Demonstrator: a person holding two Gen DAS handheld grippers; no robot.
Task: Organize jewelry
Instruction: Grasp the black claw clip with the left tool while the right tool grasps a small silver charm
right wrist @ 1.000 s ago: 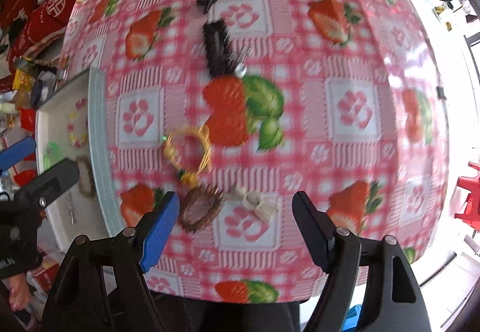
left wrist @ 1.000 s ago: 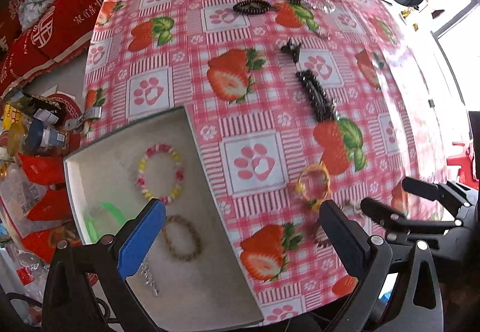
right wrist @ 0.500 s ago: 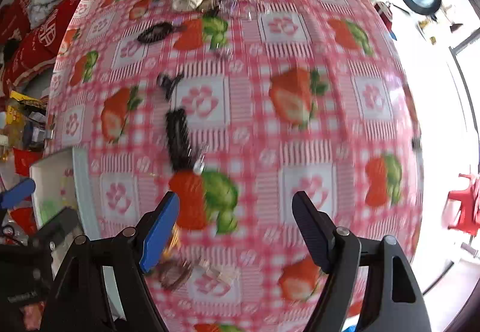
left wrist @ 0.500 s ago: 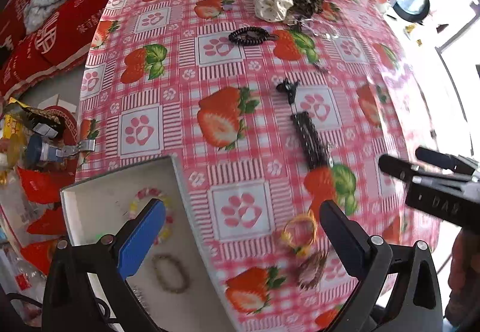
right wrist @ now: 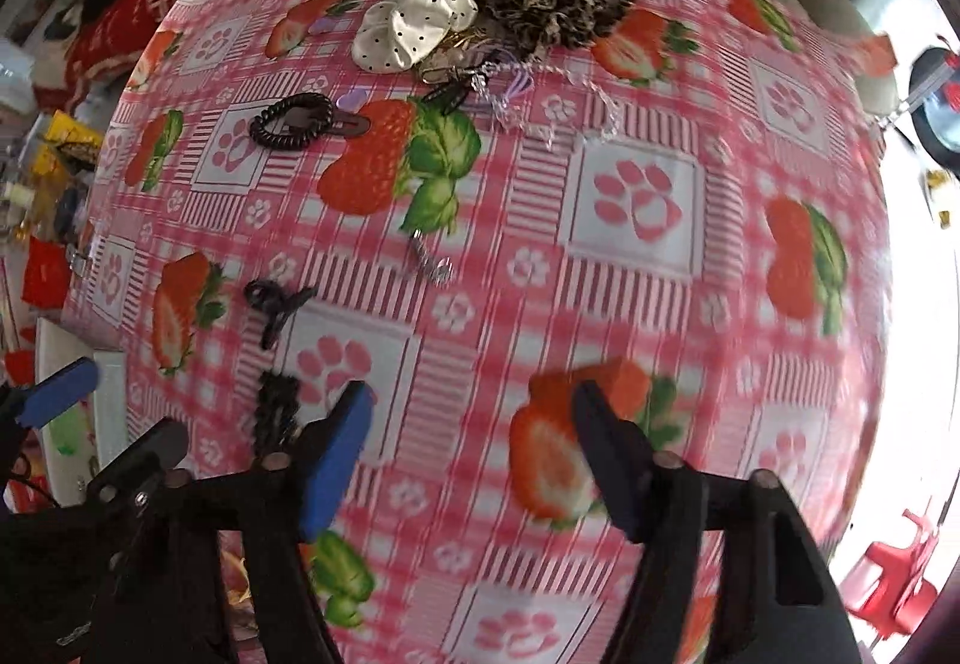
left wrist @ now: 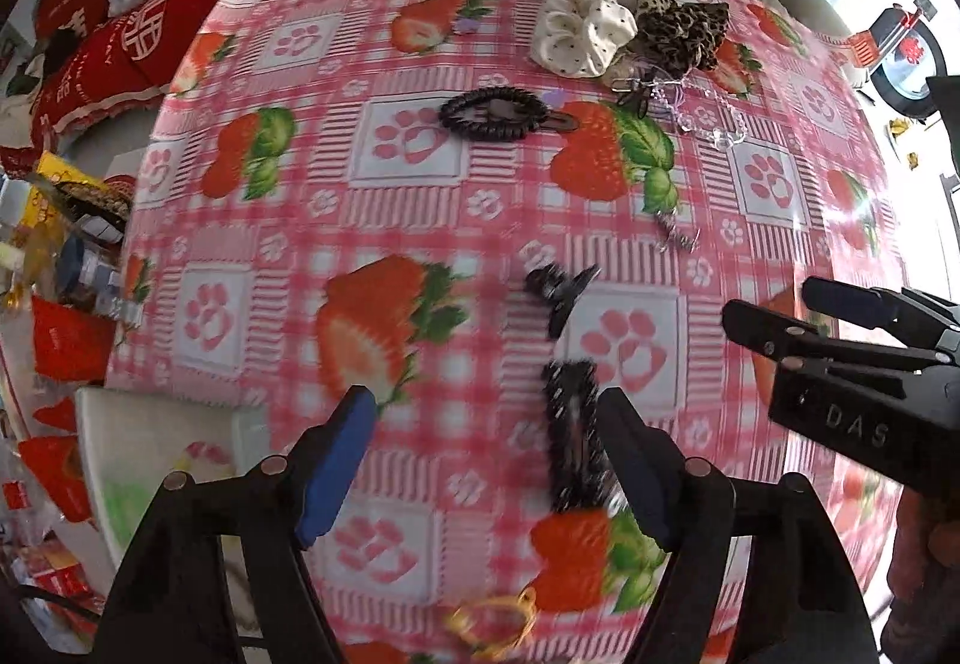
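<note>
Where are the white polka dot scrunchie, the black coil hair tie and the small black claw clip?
white polka dot scrunchie (left wrist: 585,31), left wrist view, on its folded fabric centre.
black coil hair tie (right wrist: 292,120), right wrist view, on the coil's near side.
small black claw clip (left wrist: 558,287), left wrist view, on its body.

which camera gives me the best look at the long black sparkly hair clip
The left wrist view: the long black sparkly hair clip shows whole beside the left gripper. In the right wrist view, the right gripper hides its near end.
</note>
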